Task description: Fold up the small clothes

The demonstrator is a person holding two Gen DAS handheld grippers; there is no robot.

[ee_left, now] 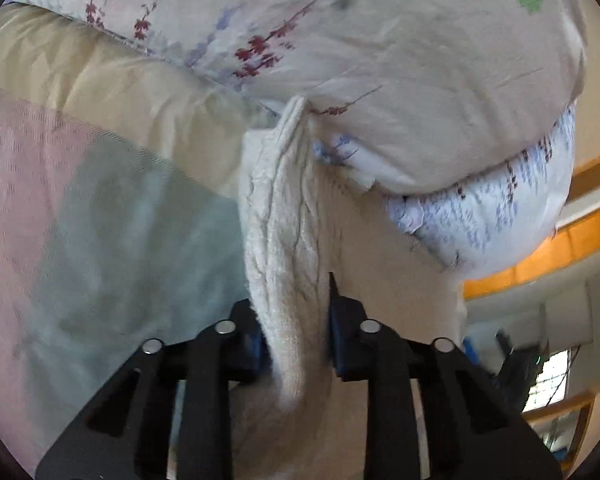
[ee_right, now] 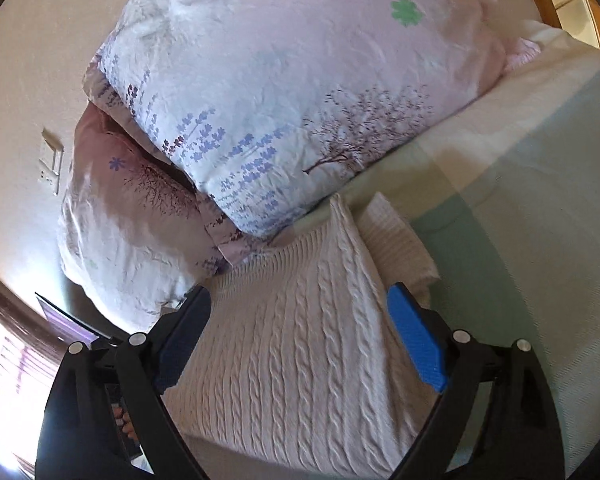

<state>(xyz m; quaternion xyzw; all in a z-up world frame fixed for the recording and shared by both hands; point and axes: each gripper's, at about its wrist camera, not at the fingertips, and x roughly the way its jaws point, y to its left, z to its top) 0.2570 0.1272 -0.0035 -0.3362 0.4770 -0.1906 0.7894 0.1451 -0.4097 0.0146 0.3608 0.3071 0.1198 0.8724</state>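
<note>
- Bed [ee_right: 540, 240]: floral pillows [ee_right: 280, 92] at its head.
- Sweater [ee_right: 300, 340]: we find it below them.
- Left gripper [ee_left: 296, 320]: clamps a bunched fold, probably to carry over.
- Right gripper [ee_right: 300, 320]: spread wide above knit.

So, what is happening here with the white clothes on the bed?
A person is folding a white knitted sweater on a bed, with one claw in each hand. The left claw is shut on a bunched part of the sweater and holds it up. The right claw is open above the flat part of the sweater, gripping nothing. Flowered pillows lie just behind the sweater. The fold is not finished yet.
</note>
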